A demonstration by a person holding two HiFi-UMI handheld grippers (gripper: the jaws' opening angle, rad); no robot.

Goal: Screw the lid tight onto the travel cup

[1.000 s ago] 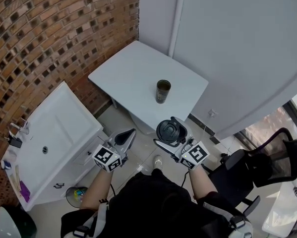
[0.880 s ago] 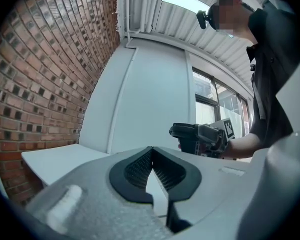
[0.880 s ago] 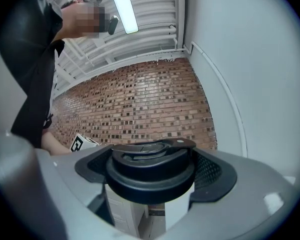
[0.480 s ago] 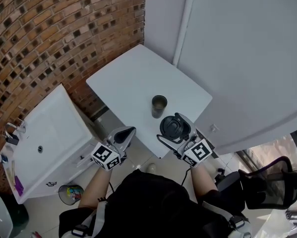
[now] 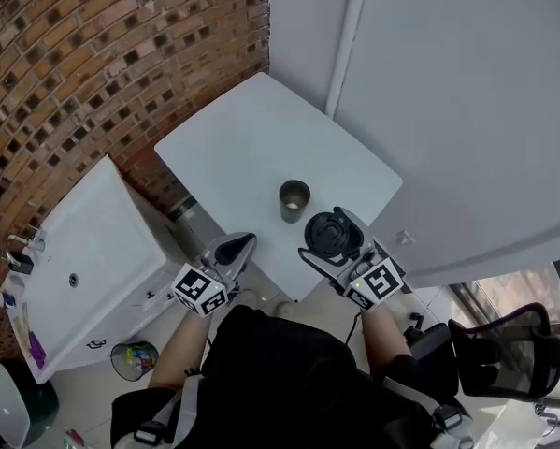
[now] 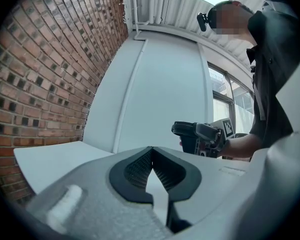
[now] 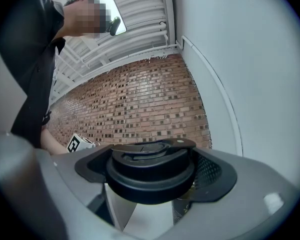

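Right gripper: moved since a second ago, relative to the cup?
Yes. The right gripper, holding the lid, has come in toward the open cup on the table, from off its near edge.

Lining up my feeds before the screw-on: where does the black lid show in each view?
Head view: lid just right of centre, in the right gripper, lower right of the cup.
Left gripper view: lid right of centre, mid-height.
Right gripper view: lid centre, low, between the jaws.
Shared landmark: the brick wall, in all three.
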